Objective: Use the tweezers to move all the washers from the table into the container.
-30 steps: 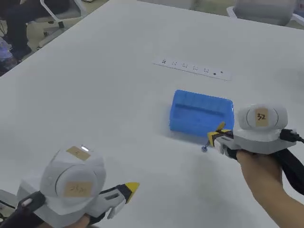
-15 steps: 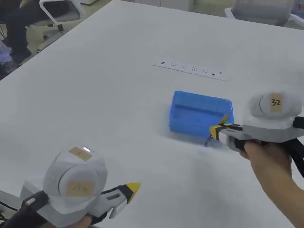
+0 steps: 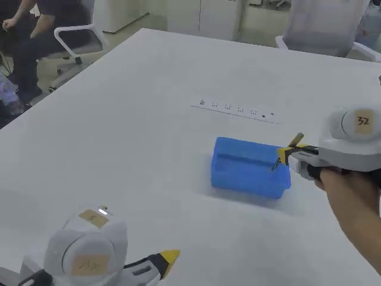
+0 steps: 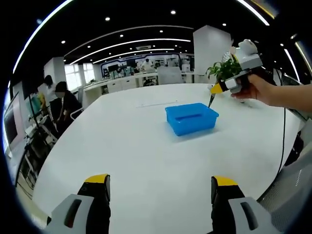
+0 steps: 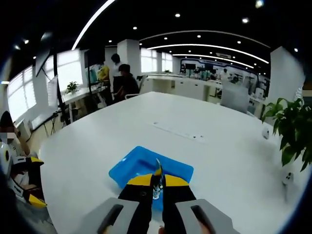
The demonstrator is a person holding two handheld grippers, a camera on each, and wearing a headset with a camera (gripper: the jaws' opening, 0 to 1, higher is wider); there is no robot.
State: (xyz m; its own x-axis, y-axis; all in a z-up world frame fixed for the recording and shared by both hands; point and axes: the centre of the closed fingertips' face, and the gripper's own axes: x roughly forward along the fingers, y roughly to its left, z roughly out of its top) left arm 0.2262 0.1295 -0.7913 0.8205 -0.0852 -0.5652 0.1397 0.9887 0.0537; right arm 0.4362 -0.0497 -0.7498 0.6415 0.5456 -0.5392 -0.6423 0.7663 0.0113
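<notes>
Right tongs (image 3: 289, 149) at frame right, held level, clamp tweezers (image 3: 275, 164) over blue container's (image 3: 238, 173) right edge; left tongs (image 3: 165, 262) lower left, spread wide.

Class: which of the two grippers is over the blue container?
The right gripper, shut on the tweezers, whose tips hang over the container. The left gripper is open, well short of it, above the table.

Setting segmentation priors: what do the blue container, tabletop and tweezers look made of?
Container: likely moulded plastic, uniform saturated blue, satin, rounded corners. Tabletop: smooth matte white, probably laminate; soft diffuse sheen, no grain. Tweezers: thin, dark, possibly metal; too small to tell.
</notes>
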